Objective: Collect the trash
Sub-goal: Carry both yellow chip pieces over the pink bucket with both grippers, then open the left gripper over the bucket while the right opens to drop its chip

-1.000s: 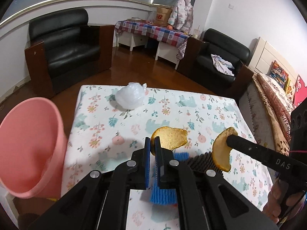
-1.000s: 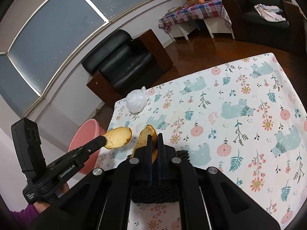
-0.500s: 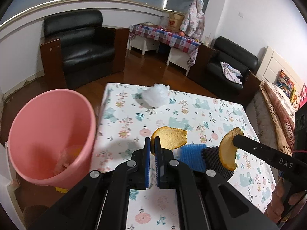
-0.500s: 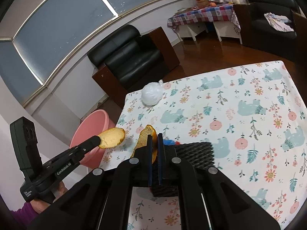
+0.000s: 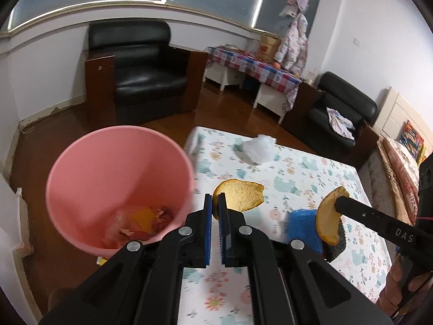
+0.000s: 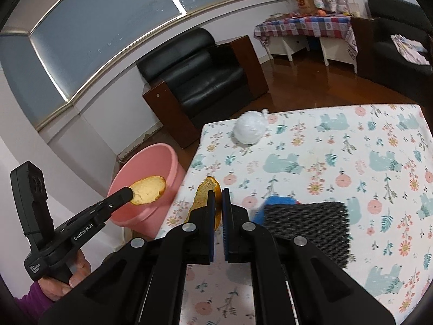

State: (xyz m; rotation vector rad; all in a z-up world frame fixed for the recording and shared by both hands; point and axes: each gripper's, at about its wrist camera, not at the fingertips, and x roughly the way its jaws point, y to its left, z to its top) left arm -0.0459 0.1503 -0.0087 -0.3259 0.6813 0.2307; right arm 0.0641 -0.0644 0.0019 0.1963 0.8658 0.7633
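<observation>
A: What was each hand carrying?

B: The left gripper (image 5: 215, 203) was clamped on a piece of orange peel (image 5: 240, 195), broad and cupped, its pale pithy inside facing up and a thin orange rind along the edge. From the right wrist view that peel hung in front of the rim of the pink bin.

A: And the other one?

B: The right gripper (image 6: 217, 197) pinched a second orange peel (image 6: 203, 192), narrower and curled like a crescent, orange outside and yellowish within. Its jaws were nearly together with the peel nipped between the blue pads (image 6: 211, 208). That piece hung over the near left edge of the tablecloth.

A: Where was the bin?

B: The pink bin (image 5: 81, 168) stood on the wooden floor just beside the table's left edge. At its bottom lay orange and reddish scraps, too blurred to name.

A: Anything left on the table?

B: A crumpled white plastic bag (image 5: 258, 149) lay near the far left corner of the floral tablecloth (image 5: 311, 168). Closer in, a blue sponge (image 5: 303, 227) lay touching a black mesh pad (image 6: 305, 224), both below the grippers.

A: Who held the tools?

B: A person; fingers and a purple sleeve (image 6: 29, 303) showed at the left handle.
</observation>
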